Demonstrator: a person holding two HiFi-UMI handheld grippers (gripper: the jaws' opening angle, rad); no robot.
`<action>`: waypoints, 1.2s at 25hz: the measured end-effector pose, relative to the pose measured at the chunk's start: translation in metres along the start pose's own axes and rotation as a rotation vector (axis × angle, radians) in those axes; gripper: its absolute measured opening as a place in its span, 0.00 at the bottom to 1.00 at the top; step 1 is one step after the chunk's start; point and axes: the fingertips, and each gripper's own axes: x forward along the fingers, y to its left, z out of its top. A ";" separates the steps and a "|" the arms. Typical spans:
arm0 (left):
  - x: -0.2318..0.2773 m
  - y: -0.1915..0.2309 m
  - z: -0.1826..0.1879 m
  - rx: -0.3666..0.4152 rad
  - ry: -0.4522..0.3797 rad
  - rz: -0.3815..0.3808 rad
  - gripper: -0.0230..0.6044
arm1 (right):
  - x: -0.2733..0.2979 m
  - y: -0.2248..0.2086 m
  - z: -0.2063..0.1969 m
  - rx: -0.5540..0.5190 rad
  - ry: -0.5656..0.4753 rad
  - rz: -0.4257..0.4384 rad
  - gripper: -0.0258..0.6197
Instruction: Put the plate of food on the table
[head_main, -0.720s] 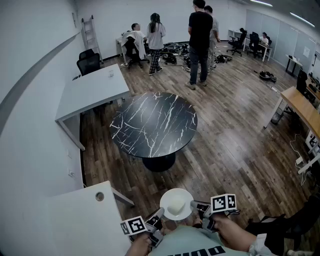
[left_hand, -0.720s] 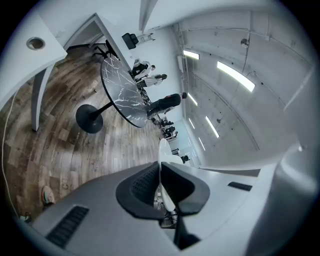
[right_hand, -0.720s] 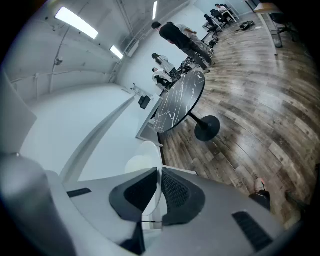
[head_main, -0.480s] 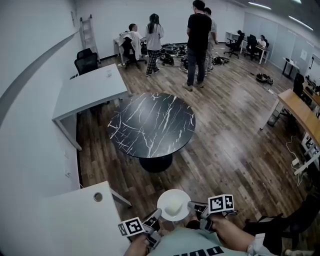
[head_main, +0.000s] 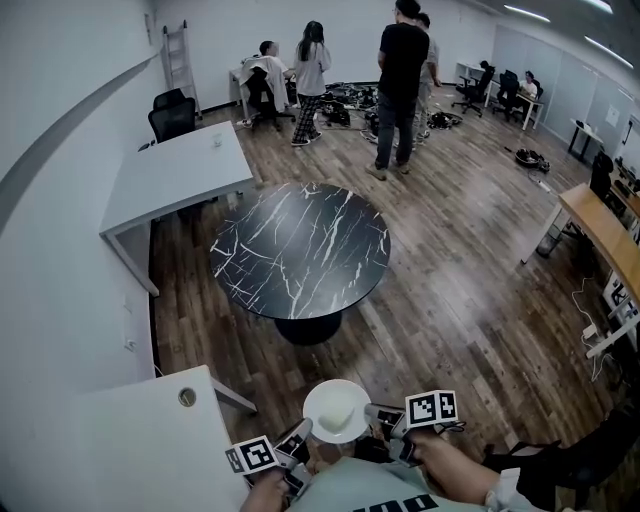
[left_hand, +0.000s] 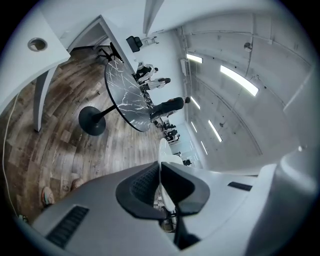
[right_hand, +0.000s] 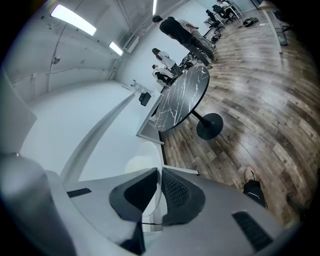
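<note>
A white plate (head_main: 337, 411) with a pale lump of food (head_main: 341, 412) on it hangs low in the head view, held between both grippers. My left gripper (head_main: 303, 432) is shut on its left rim, the thin white edge (left_hand: 160, 172) running between the dark pads. On the right rim my right gripper (head_main: 378, 412) is shut, with the plate (right_hand: 142, 170) showing pale beyond its pads. The round black marble table (head_main: 300, 249) stands ahead on a single pedestal, well apart from the plate.
A white desk (head_main: 176, 173) stands at the left past the round table, and another white desk corner (head_main: 170, 440) is close at my lower left. Several people (head_main: 403, 70) stand at the room's far end. A wooden desk (head_main: 604, 216) lines the right side.
The plate and both grippers have shifted a little to the left and down in the head view. The round table has drifted slightly left. Both grips are unchanged.
</note>
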 end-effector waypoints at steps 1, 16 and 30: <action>0.005 0.000 0.004 0.001 -0.002 0.005 0.07 | 0.002 -0.002 0.006 0.000 0.002 0.005 0.09; 0.108 -0.022 0.050 0.036 -0.001 0.058 0.07 | 0.000 -0.039 0.119 0.004 0.006 0.056 0.09; 0.177 -0.033 0.059 0.036 -0.031 0.101 0.07 | -0.013 -0.074 0.183 -0.007 0.032 0.094 0.09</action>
